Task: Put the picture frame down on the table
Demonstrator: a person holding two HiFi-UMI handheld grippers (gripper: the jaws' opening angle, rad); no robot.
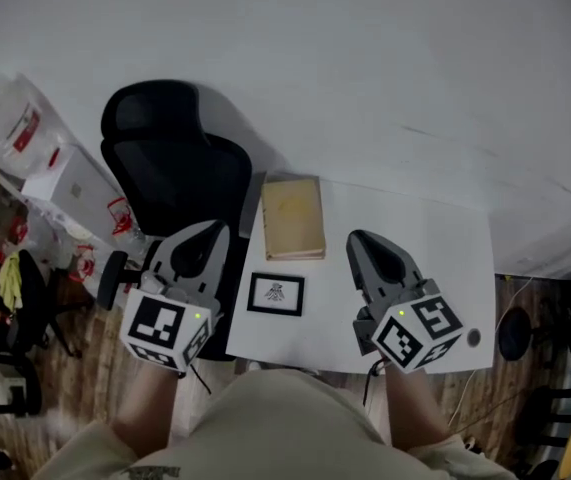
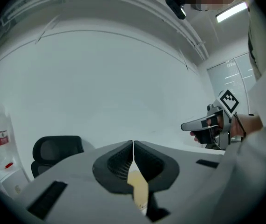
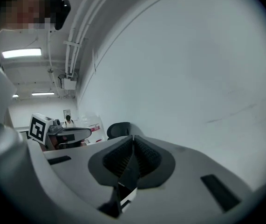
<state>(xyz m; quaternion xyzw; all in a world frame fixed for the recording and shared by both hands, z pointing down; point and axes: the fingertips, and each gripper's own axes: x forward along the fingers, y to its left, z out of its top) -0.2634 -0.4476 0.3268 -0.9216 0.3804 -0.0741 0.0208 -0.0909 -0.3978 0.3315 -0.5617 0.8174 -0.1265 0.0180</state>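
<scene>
Left gripper (image 1: 210, 233) has its jaws pressed together on nothing, and it's the same deal with the right gripper (image 1: 360, 240). The picture frame (image 1: 275, 294) lies flat on the white table (image 1: 435, 258) between them, just in front of a tan book (image 1: 293, 218). A black office chair (image 1: 175, 158) sits at the table's left.

White wall (image 1: 365, 68): fills upper half of head view. Black office chair (image 1: 180, 158): left of centre, just beside left edge of white counter (image 1: 445, 258). Wood-plank floor (image 1: 75, 368): lower left and lower right corners. Clear plastic bag (image 1: 10, 123), white box (image 1: 70, 183): far left. Ceiling strip light (image 3: 22, 53): upper left, right gripper view.
</scene>
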